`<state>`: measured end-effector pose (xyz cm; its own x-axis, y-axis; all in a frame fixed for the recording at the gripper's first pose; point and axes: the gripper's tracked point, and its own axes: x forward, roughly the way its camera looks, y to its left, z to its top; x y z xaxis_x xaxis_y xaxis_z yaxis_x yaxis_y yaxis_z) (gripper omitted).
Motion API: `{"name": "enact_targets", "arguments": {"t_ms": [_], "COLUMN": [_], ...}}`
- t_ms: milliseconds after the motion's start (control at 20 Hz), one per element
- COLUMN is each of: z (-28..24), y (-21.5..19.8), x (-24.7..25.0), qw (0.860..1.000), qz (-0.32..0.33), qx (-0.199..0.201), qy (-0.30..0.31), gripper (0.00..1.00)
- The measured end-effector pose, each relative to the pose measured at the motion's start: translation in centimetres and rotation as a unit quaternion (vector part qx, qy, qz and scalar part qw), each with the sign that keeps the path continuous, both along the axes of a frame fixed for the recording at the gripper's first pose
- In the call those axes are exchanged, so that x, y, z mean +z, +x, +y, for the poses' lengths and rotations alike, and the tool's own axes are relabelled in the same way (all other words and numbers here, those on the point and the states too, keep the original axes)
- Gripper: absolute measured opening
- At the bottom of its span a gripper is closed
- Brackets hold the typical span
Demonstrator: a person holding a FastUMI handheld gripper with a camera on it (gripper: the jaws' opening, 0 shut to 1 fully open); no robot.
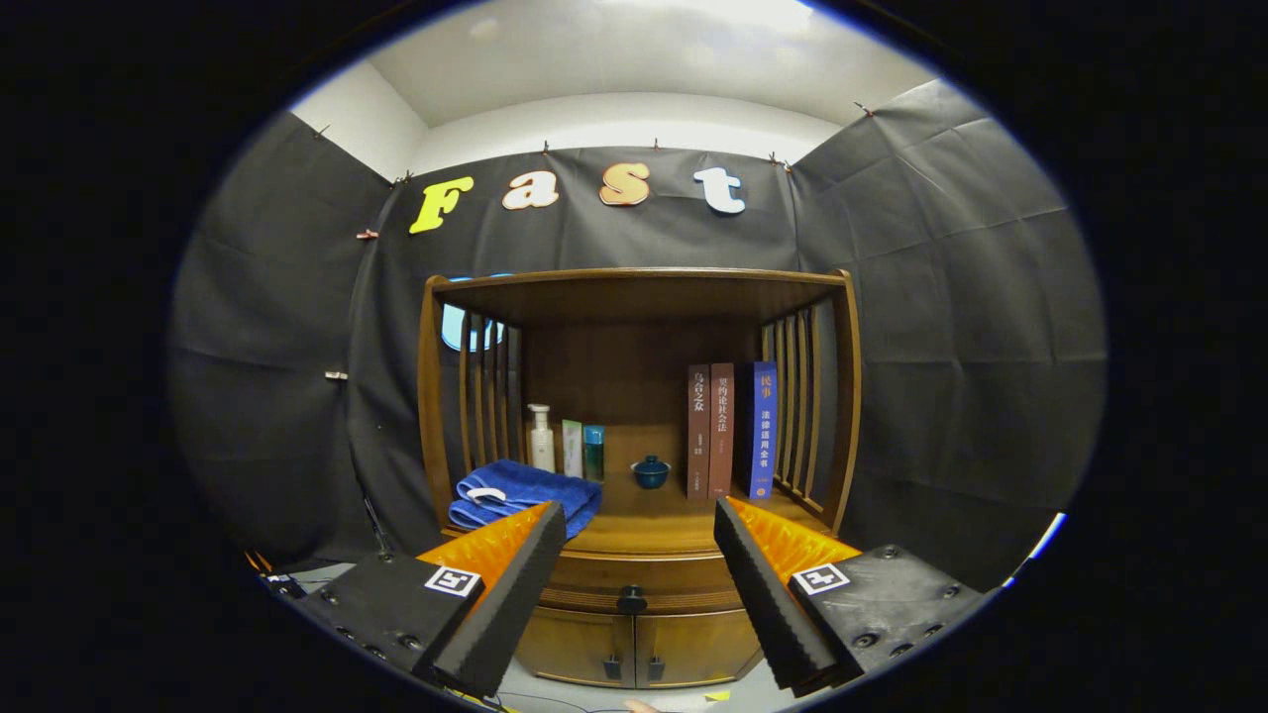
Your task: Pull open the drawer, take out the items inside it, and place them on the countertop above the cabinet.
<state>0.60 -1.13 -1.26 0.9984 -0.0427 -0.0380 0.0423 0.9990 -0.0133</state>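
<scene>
**Jaws spread wide, facing the closed drawer**

I have the gripper [639,584] held out in front of the brown wooden cabinet [634,555], its jaws released and wide apart, grasping nothing. The two black foam-faced fingers [505,604] with orange backs frame the cabinet front, and neither one touches it.

Between the jaws and beyond them I see the curved wooden drawer front [594,579], shut flush, with a small round dark knob [631,599] at its middle. What lies inside the drawer is hidden from me. Below the drawer sit two small cabinet doors [634,649], each with a dark handle, both closed.

Above the drawer, the wooden desk [644,525] of the cabinet carries several things under a slatted wooden shelf frame [634,297]. A folded blue towel [525,492] lies just beyond my left finger. Behind it stand a white pump bottle [540,438], a pale green carton [573,448] and a teal tube [593,453], close together. A small dark blue lidded bowl [650,471] sits near the middle. Three upright books [731,431], two brown and one blue, stand side by side just beyond my right finger.
</scene>
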Motion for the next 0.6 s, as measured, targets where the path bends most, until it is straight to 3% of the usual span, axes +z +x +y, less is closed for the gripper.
{"name": "enact_targets", "arguments": {"t_ms": [600], "z": [-0.2], "y": [1.1], "x": [-1.3], "qw": [1.000], "qz": [0.014], "qx": [0.003], "qy": [0.001], "gripper": [0.98]}}
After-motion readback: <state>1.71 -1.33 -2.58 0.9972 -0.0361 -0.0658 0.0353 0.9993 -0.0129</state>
